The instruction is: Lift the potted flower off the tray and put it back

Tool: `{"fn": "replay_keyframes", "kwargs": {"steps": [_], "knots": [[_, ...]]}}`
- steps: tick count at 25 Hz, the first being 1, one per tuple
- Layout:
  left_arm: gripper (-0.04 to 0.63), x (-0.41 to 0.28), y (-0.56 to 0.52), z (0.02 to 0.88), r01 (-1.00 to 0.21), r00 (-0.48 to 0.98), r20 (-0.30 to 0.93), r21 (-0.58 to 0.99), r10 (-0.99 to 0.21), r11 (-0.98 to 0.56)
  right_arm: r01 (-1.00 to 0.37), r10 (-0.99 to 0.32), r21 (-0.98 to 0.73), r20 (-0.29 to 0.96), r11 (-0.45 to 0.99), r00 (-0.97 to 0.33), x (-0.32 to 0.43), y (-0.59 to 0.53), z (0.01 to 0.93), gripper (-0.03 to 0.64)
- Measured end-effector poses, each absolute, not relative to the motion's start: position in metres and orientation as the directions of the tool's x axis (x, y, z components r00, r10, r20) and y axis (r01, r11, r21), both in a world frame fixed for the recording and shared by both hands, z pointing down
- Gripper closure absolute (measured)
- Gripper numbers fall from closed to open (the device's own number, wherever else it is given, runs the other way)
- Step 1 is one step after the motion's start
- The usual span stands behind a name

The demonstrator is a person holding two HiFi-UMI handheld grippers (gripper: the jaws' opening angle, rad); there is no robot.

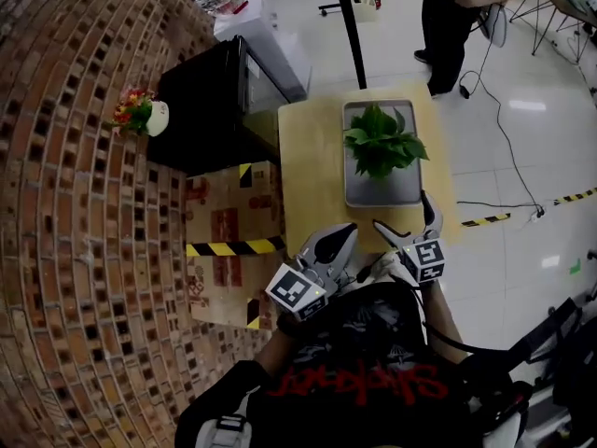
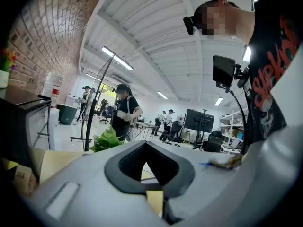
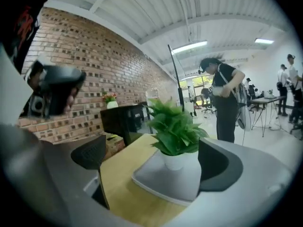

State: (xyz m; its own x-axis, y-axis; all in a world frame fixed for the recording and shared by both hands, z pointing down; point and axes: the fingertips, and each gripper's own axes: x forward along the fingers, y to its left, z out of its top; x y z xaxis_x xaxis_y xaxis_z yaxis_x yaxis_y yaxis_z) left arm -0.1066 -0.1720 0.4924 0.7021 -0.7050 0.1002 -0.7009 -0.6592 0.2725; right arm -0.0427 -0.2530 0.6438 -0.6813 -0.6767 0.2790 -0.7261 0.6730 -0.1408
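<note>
Jaws wide on right gripper [image 1: 401, 209], left gripper [image 1: 349, 231] closed, near tray [image 1: 409, 190]

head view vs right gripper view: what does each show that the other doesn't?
Head view only: the marker cube on the right gripper, and striped floor tape. Right gripper view only: the white pot, hidden under leaves from above, and ceiling lights. Both: the plant on the grey tray, the wooden table, the right jaws apart, gripping nothing.
</note>
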Motion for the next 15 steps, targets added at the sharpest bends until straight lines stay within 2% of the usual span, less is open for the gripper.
{"fn": "replay_keyframes", "kwargs": {"steps": [3, 8, 15], "knots": [[0.594, -0.099, -0.210, 0.482, -0.728, 0.675, 0.123, 0.270, -0.728, -0.630, -0.727, -0.646, -0.184, 0.352, 0.661, -0.677, -0.041, -0.302, 0.705, 0.026], [0.594, -0.098, -0.242, 0.487, -0.774, 0.625, 0.174, 0.259, -0.761, -0.577, -0.701, -0.592, -0.210, 0.404, 0.682, -0.697, -0.062, -0.350, 0.775, 0.026], [0.592, -0.117, -0.257, 0.499, -0.812, 0.580, 0.242, 0.240, -0.778, -0.531, -0.671, -0.580, -0.190, 0.370, 0.717, -0.725, -0.108, -0.403, 0.790, 0.026]]}}
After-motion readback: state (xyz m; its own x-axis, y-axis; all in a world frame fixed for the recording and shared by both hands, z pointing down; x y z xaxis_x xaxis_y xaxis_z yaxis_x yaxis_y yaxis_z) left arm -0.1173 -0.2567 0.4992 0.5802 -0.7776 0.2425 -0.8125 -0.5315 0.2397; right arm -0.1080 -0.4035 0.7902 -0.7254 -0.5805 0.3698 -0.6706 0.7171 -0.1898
